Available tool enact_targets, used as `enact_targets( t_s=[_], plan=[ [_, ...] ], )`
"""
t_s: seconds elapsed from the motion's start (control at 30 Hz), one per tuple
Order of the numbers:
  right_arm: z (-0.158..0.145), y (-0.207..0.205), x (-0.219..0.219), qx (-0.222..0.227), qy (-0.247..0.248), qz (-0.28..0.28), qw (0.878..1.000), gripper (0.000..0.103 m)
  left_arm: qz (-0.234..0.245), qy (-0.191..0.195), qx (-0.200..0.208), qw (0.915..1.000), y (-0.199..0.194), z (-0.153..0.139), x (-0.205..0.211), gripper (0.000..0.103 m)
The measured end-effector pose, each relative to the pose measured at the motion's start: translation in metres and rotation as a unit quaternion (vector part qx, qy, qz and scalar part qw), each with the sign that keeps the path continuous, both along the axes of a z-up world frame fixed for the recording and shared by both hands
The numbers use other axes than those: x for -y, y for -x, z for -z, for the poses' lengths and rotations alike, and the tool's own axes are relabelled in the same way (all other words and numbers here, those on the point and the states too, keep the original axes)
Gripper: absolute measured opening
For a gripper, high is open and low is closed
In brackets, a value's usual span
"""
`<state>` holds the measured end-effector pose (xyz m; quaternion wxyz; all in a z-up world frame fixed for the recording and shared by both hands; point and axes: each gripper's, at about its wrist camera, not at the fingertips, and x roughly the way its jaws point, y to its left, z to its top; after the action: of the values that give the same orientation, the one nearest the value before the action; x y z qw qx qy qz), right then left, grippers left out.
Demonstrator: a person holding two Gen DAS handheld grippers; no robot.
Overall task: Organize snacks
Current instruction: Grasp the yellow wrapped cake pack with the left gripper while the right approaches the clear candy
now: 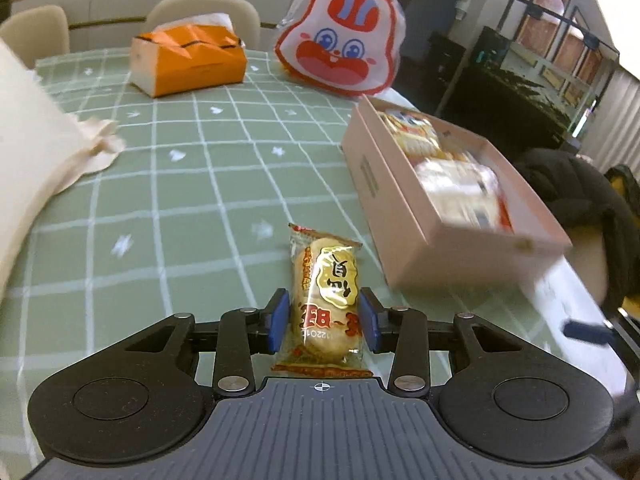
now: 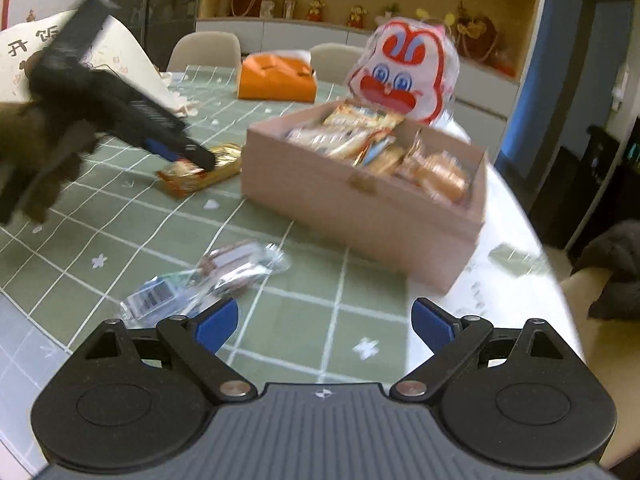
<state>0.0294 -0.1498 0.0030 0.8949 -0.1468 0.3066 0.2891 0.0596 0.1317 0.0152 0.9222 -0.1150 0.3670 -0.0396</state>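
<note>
My left gripper [image 1: 325, 318] is shut on a yellow rice-cracker packet [image 1: 326, 300], with a blue pad on each side of it, just above the green checked tablecloth. It also shows in the right wrist view [image 2: 188, 152], on the same packet [image 2: 208, 170]. A pink box [image 1: 404, 236] holding several snack packets lies to its right; it also shows in the right wrist view [image 2: 352, 200]. My right gripper [image 2: 324, 322] is open and empty. A clear snack packet [image 2: 208, 280] lies on the cloth just ahead of its left finger.
An orange tissue box [image 1: 188, 60] and a rabbit-face bag [image 1: 344, 40] stand at the far side of the table. A cream cloth bag [image 1: 36, 148] lies at the left. Chairs stand behind the table. The table's right edge [image 2: 520, 264] is close to the box.
</note>
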Motion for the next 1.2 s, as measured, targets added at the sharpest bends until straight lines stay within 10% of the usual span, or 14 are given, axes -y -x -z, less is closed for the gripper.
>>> enact_targets(
  t_s=[0.23, 0.63, 0.87, 1.03, 1.2],
  plan=[
    [0.007, -0.001, -0.008, -0.053, -0.074, 0.024, 0.996, 0.094, 0.002, -0.039, 0.051, 0.9979, 0.036, 0.005, 0.018, 0.043],
    [0.007, 0.004, -0.018, -0.011, -0.033, 0.072, 0.997, 0.094, 0.011, -0.073, 0.082, 0.9939, 0.048, 0.01, 0.029, 0.045],
    [0.008, -0.003, -0.013, -0.061, -0.064, 0.003, 0.996, 0.099, 0.004, 0.028, 0.078, 0.9966, 0.037, 0.021, 0.003, 0.047],
    [0.004, -0.016, 0.006, -0.077, -0.125, 0.005, 0.989, 0.098, -0.01, 0.164, 0.085, 0.9827, 0.032, 0.035, -0.031, 0.046],
    [0.007, -0.035, 0.02, -0.116, -0.18, 0.03, 0.976, 0.101, -0.013, 0.166, 0.084, 0.9824, 0.032, 0.034, -0.031, 0.046]
  ],
)
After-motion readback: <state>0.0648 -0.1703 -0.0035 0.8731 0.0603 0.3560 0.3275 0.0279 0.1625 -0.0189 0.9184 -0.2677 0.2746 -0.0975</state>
